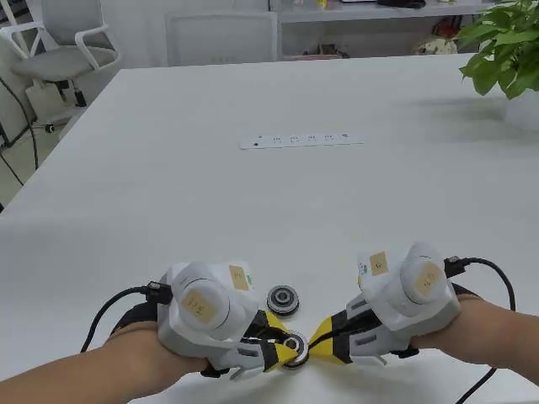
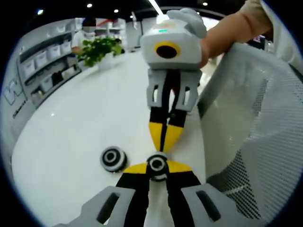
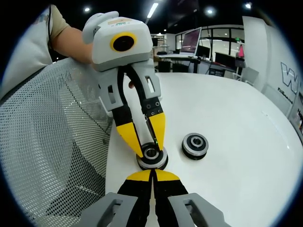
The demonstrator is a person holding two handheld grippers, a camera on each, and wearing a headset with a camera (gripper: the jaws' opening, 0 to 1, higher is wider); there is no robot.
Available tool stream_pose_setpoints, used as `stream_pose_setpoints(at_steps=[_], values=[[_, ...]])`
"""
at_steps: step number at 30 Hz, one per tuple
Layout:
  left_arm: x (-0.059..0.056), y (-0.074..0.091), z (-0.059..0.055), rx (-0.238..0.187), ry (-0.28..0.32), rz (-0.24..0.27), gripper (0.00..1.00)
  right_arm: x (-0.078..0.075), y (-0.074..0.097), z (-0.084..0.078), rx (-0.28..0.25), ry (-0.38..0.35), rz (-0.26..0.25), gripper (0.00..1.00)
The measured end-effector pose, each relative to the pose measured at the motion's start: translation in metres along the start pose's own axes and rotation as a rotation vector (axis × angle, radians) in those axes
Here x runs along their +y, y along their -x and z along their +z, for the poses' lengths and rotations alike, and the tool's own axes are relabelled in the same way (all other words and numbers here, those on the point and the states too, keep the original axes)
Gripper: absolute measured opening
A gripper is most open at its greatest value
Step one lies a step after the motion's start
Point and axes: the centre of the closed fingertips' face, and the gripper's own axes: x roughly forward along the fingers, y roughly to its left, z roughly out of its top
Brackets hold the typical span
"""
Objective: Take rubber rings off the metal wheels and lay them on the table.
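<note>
— How's your light?
— Bright, even. Ceiling lamps (image 3: 152, 9) glare above you; the plant (image 1: 505, 50) casts a soft shadow on your table (image 1: 253, 202).
— Sharp?
— Your head view is crisp; both gripper views bend and blur toward their edges.

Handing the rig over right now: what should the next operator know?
Left gripper: shut on the near wheel, at the table's front edge.
Right gripper: shut, tips at that wheel's rim; whether it pinches the ring is unclear.
Second wheel lies just beyond, black ring on.
Done: neither ring off. Left: strip both, lay them on the table.
</note>
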Motion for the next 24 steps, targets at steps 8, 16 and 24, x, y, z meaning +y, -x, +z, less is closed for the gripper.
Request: stream_pose_setpoints(at_steps=[8, 16, 24], values=[[-0.0001, -0.0002, 0.0002, -0.003, -0.001, -0.001, 0.13, -0.0013, 0.0007, 0.0001, -0.002, 0.051, -0.021, 0.04], [-0.0002, 0.0, 0.0001, -0.006, 0.003, -0.001, 0.13, -0.0053, 0.0009, -0.0011, -0.028, -0.028, -0.008, 0.1], [0.0002, -0.0001, 0.0001, -0.012, 0.014, -0.002, 0.13, -0.0038, 0.0018, -0.0009, -0.055, -0.073, 0.019, 0.17]])
